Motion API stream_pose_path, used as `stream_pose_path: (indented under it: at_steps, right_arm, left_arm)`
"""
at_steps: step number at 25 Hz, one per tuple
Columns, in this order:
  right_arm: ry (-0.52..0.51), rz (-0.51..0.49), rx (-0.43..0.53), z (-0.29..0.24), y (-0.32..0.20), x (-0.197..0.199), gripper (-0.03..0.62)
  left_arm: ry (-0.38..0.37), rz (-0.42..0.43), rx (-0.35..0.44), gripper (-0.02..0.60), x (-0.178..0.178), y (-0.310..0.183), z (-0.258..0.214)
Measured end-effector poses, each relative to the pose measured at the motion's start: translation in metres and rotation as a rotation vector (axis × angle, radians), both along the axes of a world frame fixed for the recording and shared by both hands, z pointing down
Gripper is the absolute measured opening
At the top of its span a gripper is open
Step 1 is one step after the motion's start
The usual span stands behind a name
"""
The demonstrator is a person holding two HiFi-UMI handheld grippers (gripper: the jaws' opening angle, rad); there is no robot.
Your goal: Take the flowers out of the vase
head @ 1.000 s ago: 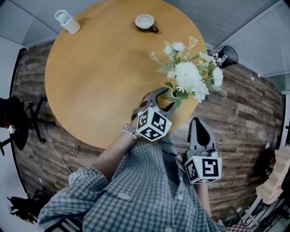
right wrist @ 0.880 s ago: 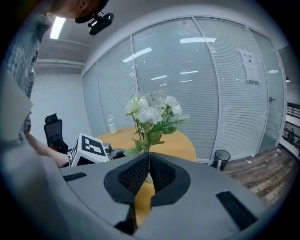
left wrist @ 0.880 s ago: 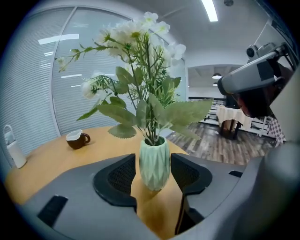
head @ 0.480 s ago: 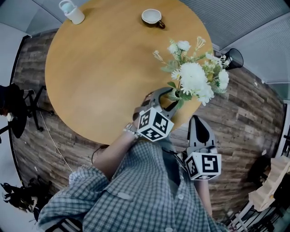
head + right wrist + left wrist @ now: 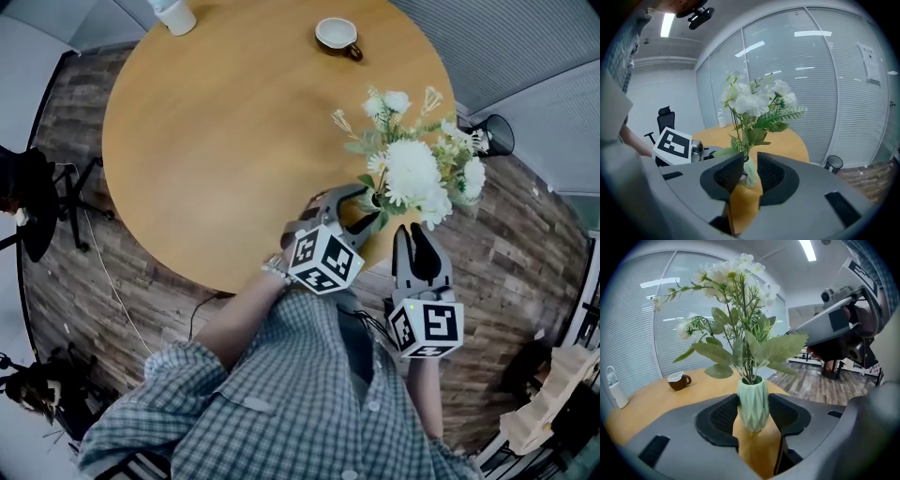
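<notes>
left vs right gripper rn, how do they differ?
Left gripper: jaws wide, just been closing, pads against the pale green faceted vase between them. Right gripper: jaws barely apart, just been opening, nothing between them. Left gripper reaches over the round wooden table; right gripper sits at its edge, short of the vase. Both point toward the white flowers.

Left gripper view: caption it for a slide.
Left gripper, jaws just closing, clamps the green vase of white flowers on the wooden table.
</notes>
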State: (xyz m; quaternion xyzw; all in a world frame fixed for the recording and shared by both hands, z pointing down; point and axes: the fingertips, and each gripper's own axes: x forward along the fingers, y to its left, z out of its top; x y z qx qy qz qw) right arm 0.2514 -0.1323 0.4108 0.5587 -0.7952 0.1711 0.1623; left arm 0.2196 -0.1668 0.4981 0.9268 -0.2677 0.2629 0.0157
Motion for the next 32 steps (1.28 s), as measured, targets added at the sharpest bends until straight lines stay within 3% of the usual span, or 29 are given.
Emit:
stream_pose_path:
  at_steps: [3,11,18,26,32]
  right_arm:
    - [-0.010,-0.049,-0.009,0.003,-0.008,-0.006,0.126]
    - [-0.049,-0.084,0.001,0.009,-0.034,-0.016,0.166]
    - [-0.075,-0.093,0.009,0.013,-0.047,-0.017,0.161]
    - [-0.096,-0.082,-0.016,0.016,-0.051,-0.023,0.044]
    - [-0.156,-0.073,0.000,0.007,-0.052,-0.019,0.038]
  left_arm:
    - [-0.001,-0.006,0.003,0.221,0.001,0.000,0.000]
    - [0.003,-0.020,0.009,0.219,0.002,0.001,-0.001]
    - [-0.004,-0.028,0.009,0.219,0.006,0.003,0.001]
    - [-0.009,-0.045,0.011,0.219,0.000,-0.001,0.001]
    - [-0.012,-0.044,0.012,0.219,0.002,0.001,0.002]
